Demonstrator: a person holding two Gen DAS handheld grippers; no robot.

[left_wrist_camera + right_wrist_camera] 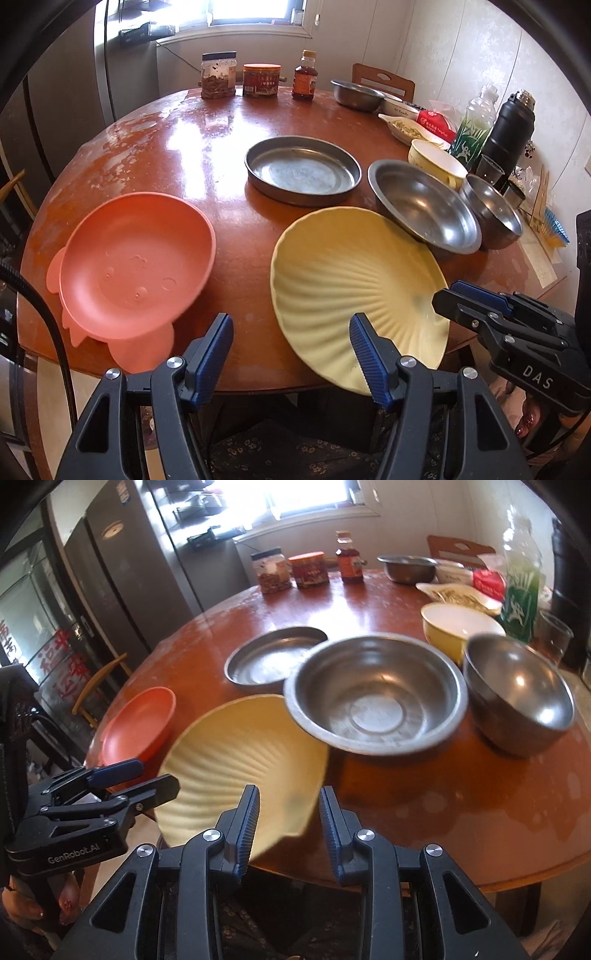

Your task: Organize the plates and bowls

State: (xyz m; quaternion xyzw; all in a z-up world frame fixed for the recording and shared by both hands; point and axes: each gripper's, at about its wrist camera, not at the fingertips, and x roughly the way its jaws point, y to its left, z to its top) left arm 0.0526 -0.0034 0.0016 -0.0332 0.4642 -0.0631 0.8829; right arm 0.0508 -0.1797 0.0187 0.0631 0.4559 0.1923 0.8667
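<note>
Left gripper (291, 354) is hovering at the table's near edge, at 6 o'clock, jaws standing wide apart and holding nothing; its right finger is overlapping the yellow plate's near rim, contact unclear. Working left to right in the left wrist view: pink plate (136, 258) is lying at 8 o'clock on the round table (207, 147), partly overhanging the edge; flat steel pan (303, 170) is sitting toward centre; yellow plate (354, 291), scallop-ribbed, is tilting at 5 o'clock, its far rim lifted against the wide steel bowl (424, 206); small steel bowl (493, 210) is sitting just beside that at 3 o'clock.

Right gripper (286, 830) is coming at the yellow plate's right-hand rim, jaws parted, nothing clamped.

Judgement: sorting is just beginning; the yellow plate appears to be the piece in hand. Next move likely calls for closing one gripper on its rim, then lifting it clear of the steel bowl. Risk: thin tilted rim sliding off the edge.
</note>
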